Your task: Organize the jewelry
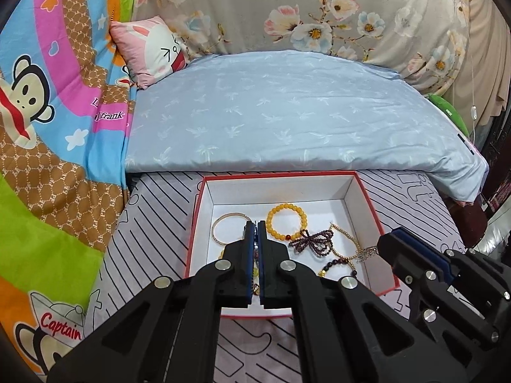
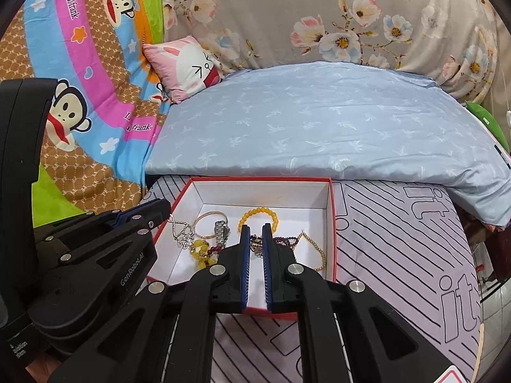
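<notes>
A red box with a white inside lies on the striped sheet. In it are a yellow bead bracelet, a gold bangle, a silver watch, a dark purple bead bow and a gold chain. My left gripper is shut over the box's left side. A silver necklace seems to hang from its tips. My right gripper is nearly closed, apparently on the chain's pendant.
A folded pale blue quilt lies right behind the box. A bright cartoon-monkey blanket fills the left, with a pink rabbit cushion and a floral cover beyond. The bed's edge drops off at the right.
</notes>
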`<state>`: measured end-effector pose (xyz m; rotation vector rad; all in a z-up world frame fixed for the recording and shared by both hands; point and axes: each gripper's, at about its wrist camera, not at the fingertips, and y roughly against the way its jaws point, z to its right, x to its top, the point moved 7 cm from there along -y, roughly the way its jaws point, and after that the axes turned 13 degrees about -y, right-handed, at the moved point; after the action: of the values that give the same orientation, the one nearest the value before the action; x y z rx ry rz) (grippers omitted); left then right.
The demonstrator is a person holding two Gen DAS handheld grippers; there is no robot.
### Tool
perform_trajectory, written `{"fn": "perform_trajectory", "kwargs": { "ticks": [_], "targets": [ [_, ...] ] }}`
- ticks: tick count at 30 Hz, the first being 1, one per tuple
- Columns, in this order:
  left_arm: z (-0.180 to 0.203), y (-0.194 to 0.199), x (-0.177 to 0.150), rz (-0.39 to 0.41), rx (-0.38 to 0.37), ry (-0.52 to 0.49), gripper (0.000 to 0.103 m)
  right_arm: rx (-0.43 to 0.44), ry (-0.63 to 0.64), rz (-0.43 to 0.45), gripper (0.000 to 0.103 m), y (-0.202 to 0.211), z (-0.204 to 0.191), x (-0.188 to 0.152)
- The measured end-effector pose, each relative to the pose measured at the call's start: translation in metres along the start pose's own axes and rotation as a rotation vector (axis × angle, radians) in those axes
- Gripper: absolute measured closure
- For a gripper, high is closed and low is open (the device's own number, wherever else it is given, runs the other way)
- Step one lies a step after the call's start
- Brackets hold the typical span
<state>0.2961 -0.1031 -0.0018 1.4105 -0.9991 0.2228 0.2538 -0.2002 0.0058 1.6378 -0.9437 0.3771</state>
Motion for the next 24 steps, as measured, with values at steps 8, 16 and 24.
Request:
{"fn": "perform_trajectory", "kwargs": {
  "ticks": [8, 16, 24],
  "targets": [
    [-0.004, -0.026, 0.005, -0.022, 0.01, -0.003, 0.102, -0.017, 0.0, -0.017, 0.096, -0.025, 0.003, 0.006],
    [-0.006, -0.052, 0.0, -0.067, 0.03, -0.001, 0.097, -0.046, -0.003, -0.033, 0.088, -0.046, 0.008, 0.003],
    [-0.007, -0.057, -0.006, -0.075, 0.055, 0.0, 0.062, -0.063, -0.015, -0.041, 0.077, -0.052, 0.015, -0.002]
  ]
}}
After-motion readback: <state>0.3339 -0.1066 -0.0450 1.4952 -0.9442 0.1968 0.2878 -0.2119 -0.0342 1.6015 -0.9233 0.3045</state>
